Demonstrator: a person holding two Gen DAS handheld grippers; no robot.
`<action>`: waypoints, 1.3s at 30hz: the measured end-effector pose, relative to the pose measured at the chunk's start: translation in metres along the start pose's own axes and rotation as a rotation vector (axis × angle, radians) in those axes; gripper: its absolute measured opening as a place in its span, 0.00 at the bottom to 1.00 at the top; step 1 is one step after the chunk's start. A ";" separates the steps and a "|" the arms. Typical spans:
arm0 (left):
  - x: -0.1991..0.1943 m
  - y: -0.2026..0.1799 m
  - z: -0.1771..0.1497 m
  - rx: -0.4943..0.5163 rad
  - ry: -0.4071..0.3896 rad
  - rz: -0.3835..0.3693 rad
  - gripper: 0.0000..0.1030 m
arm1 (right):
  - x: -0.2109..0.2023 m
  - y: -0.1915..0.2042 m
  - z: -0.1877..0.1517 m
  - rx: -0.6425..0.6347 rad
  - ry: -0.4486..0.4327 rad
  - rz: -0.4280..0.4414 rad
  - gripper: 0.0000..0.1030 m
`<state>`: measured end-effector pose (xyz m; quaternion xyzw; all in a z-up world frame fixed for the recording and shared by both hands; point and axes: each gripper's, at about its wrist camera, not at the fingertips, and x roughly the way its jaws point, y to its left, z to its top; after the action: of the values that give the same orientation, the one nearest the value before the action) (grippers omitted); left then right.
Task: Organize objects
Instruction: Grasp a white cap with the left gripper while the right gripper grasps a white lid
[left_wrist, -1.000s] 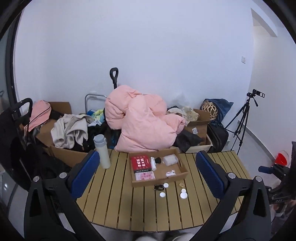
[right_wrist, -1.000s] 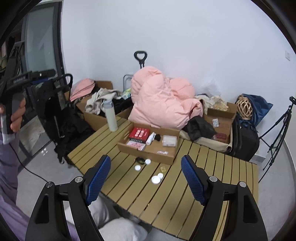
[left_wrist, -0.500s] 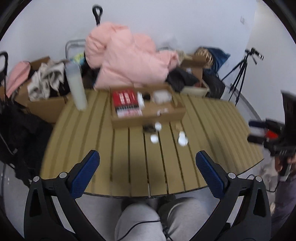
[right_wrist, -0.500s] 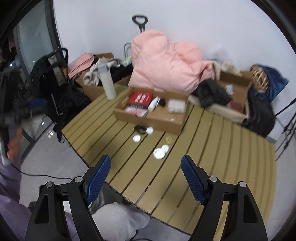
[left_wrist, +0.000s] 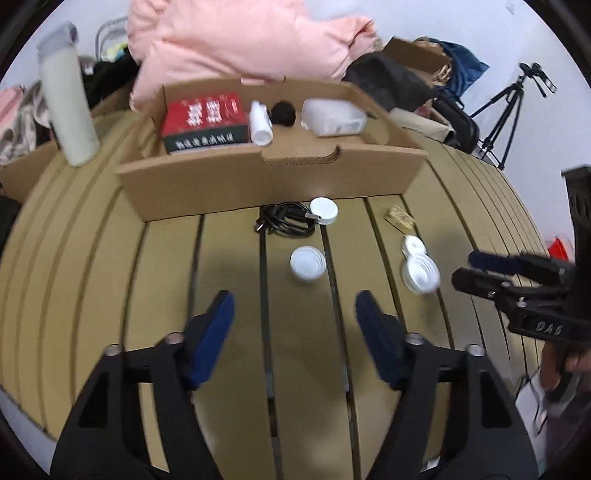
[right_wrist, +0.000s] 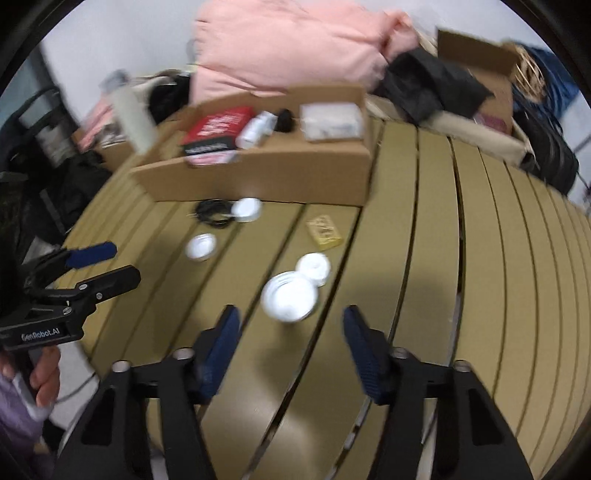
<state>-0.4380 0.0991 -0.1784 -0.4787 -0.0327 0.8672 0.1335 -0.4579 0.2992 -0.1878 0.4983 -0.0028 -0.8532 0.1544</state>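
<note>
Several small white round lids and jars lie loose on the slatted worktop (left_wrist: 110, 280): a larger ribbed white lid (right_wrist: 290, 297) touches a smaller white cap (right_wrist: 314, 268), another white lid (left_wrist: 307, 264) sits alone nearer the middle, and a flat white disc (left_wrist: 324, 210) rests against a coiled black cable (left_wrist: 284, 221) just in front of the cardboard tray (left_wrist: 269, 184). A small yellowish packet (right_wrist: 324, 230) lies between the disc and the paired lids. Inside the tray are a red and black box (left_wrist: 205, 122) with white lettering, a white tube (left_wrist: 260, 123), a small black object (left_wrist: 283, 112) and a clear plastic case (left_wrist: 332, 116). The left hand-held gripper (left_wrist: 295, 325) hovers low over the worktop with its blue-padded jaws spread wide and nothing between them, the lone white lid just ahead. The right hand-held gripper (right_wrist: 291, 338) is likewise spread wide and empty, the ribbed lid just beyond its tips. The worktop is made of tan wooden slats with dark gaps. A tall pale bottle (left_wrist: 68, 96) stands upright at the tray's left. Behind, a heap of pink bedding (left_wrist: 240, 40) rests against a white wall, with cardboard boxes, dark bags and a tripod (left_wrist: 509, 107) to the right. Both views are motion-blurred.
</note>
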 end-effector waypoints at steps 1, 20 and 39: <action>0.008 0.002 0.003 -0.013 0.007 -0.006 0.57 | 0.011 -0.006 0.004 0.028 0.006 0.009 0.45; 0.037 -0.002 -0.003 -0.016 0.059 0.029 0.01 | 0.035 -0.002 -0.006 0.035 0.025 -0.059 0.06; -0.160 0.009 -0.048 -0.105 -0.156 -0.027 0.01 | -0.135 0.021 -0.061 0.085 -0.221 -0.046 0.06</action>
<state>-0.3183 0.0452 -0.0743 -0.4154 -0.0948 0.8971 0.1172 -0.3391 0.3247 -0.1008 0.4072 -0.0444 -0.9053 0.1123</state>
